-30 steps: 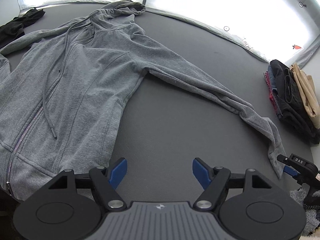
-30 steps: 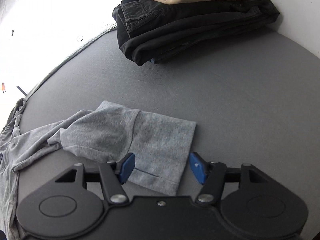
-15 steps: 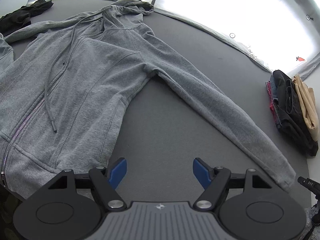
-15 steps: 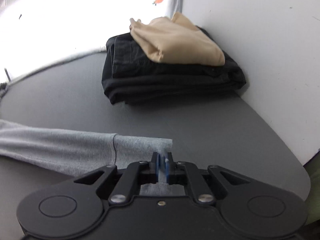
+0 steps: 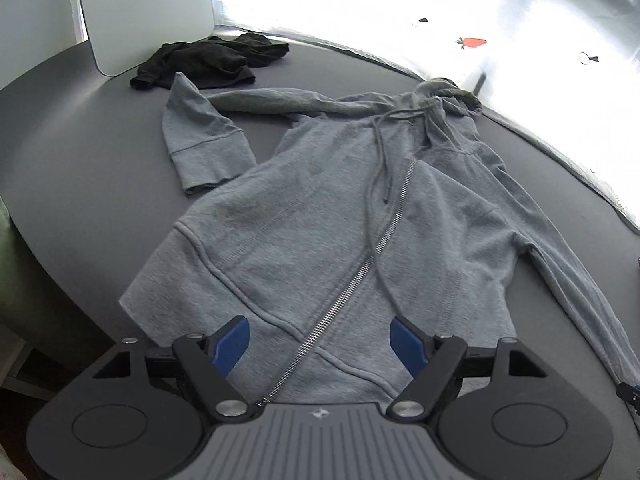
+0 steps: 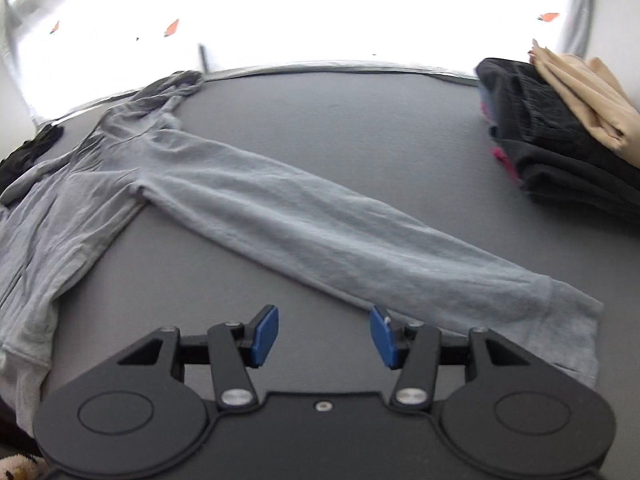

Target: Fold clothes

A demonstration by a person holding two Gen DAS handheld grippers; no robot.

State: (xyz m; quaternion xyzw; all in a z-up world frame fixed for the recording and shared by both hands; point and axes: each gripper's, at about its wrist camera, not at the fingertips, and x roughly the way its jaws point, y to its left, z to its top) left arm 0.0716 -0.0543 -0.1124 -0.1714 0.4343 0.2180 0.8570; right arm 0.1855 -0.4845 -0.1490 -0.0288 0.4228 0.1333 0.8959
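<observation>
A grey zip hoodie (image 5: pixel 320 216) lies flat, front up, on the dark grey table (image 5: pixel 80 152). Its left sleeve (image 5: pixel 200 136) is bent back on itself near the body. Its right sleeve (image 6: pixel 320 224) lies stretched out straight, cuff toward the right. My left gripper (image 5: pixel 320 344) is open and empty, over the hoodie's bottom hem near the zip (image 5: pixel 360 280). My right gripper (image 6: pixel 324 334) is open and empty, just in front of the stretched sleeve, apart from it.
A crumpled black garment (image 5: pixel 208 60) lies at the far left by a white panel (image 5: pixel 140 12). A stack of folded clothes (image 6: pixel 560 140), black with a beige piece on top, stands at the right. The table's near-left edge (image 5: pixel 60 264) curves close to the hoodie.
My right gripper was shut on the sleeve cuff half a second ago; it has let go, opened and pulled back. My left gripper has swung left over the hoodie's hem.
</observation>
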